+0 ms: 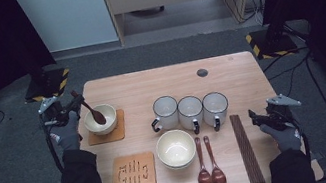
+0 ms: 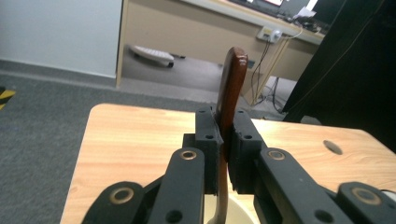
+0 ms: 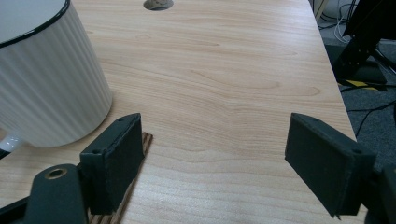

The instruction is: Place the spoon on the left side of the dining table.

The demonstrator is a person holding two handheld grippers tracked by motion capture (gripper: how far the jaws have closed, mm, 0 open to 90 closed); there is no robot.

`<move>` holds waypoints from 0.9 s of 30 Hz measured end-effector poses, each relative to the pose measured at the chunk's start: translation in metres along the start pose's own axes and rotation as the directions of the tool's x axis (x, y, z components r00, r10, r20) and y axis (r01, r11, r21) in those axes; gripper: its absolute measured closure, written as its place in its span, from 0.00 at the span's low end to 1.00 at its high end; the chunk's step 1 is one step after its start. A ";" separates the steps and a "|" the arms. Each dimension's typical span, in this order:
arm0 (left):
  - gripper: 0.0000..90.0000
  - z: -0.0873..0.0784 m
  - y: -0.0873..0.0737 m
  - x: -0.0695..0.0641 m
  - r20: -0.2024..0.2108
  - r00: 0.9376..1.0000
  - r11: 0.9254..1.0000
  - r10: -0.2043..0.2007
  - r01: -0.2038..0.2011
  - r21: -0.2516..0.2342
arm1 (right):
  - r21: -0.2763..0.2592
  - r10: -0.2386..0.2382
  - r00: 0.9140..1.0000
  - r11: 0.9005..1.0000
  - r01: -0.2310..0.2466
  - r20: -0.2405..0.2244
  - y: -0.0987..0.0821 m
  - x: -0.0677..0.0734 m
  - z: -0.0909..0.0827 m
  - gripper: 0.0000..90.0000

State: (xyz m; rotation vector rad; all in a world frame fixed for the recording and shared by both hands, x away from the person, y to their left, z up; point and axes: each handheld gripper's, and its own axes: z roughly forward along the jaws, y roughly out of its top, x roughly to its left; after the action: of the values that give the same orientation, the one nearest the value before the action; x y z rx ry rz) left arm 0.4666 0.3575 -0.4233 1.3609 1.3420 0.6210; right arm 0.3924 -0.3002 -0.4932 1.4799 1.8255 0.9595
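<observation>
My left gripper point(image 1: 75, 103) is shut on the handle of a dark wooden spoon point(image 1: 91, 110), whose bowl end rests inside a cream bowl point(image 1: 101, 119) on a wooden coaster point(image 1: 108, 135) at the table's left. In the left gripper view the spoon handle point(image 2: 231, 88) stands up between the two closed jaws of that gripper point(image 2: 226, 135). My right gripper point(image 1: 255, 118) hovers at the table's right edge, beside a bundle of dark chopsticks point(image 1: 246, 148). Its jaws point(image 3: 215, 158) are wide open, with nothing between them, just above the chopsticks' end point(image 3: 126, 196).
Three white ribbed mugs point(image 1: 191, 111) stand in a row mid-table; the rightmost mug point(image 3: 46, 79) is close to my right gripper. A second cream bowl point(image 1: 175, 148), two wooden spoons point(image 1: 208, 164) and a carved coaster point(image 1: 134, 174) lie near the front edge.
</observation>
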 end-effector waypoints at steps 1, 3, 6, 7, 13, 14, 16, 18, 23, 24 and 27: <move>0.92 0.001 -0.002 0.002 -0.002 1.000 1.000 -0.002 0.002 0.006 | 0.002 -0.002 1.000 1.000 0.002 0.000 0.000 0.000 0.000 0.21; 0.92 0.004 -0.004 0.004 -0.007 1.000 1.000 -0.006 0.006 0.018 | 0.001 -0.002 1.000 1.000 0.002 0.000 0.000 0.000 0.000 0.21; 0.92 0.005 -0.006 0.007 -0.007 1.000 1.000 -0.009 0.009 0.027 | 0.007 -0.004 1.000 1.000 0.004 0.001 0.000 0.000 0.001 0.21; 0.92 0.006 -0.007 0.008 -0.008 1.000 0.999 -0.011 0.011 0.031 | 0.007 -0.008 1.000 1.000 0.008 0.002 -0.001 0.000 0.001 0.22; 0.92 0.010 -0.011 0.010 -0.004 1.000 0.999 -0.017 0.017 0.052 | 0.017 -0.014 1.000 1.000 0.014 0.003 -0.001 0.002 0.003 0.21; 0.92 0.010 -0.012 0.010 -0.003 1.000 0.998 -0.020 0.020 0.058 | 0.018 -0.014 1.000 1.000 0.014 0.003 -0.001 0.002 0.003 0.21; 0.92 0.011 -0.013 0.012 -0.002 1.000 0.997 -0.025 0.026 0.066 | 0.018 -0.014 1.000 1.000 0.014 0.003 -0.001 0.002 0.003 0.21; 0.92 0.012 -0.014 0.013 -0.004 1.000 0.997 -0.028 0.029 0.077 | 0.018 -0.014 1.000 1.000 0.014 0.004 -0.001 0.002 0.003 0.21; 0.92 0.015 -0.016 0.011 -0.002 1.000 0.996 -0.023 0.023 0.081 | 0.023 -0.011 1.000 1.000 0.011 0.004 -0.001 0.002 0.004 0.21; 0.92 0.015 -0.016 0.011 -0.004 1.000 0.996 -0.017 0.018 0.083 | 0.022 -0.011 1.000 1.000 0.011 0.005 -0.001 0.002 0.004 0.21; 0.89 0.018 -0.019 0.011 -0.026 1.000 0.995 -0.002 0.004 0.098 | 0.024 -0.011 1.000 1.000 0.011 0.007 -0.002 0.002 0.003 0.21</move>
State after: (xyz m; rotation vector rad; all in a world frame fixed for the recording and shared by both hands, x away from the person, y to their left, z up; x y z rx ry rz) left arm 0.4782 0.3579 -0.4491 1.4337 1.4113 0.5788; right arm 0.3940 -0.2979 -0.4964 1.4845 1.8441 0.9291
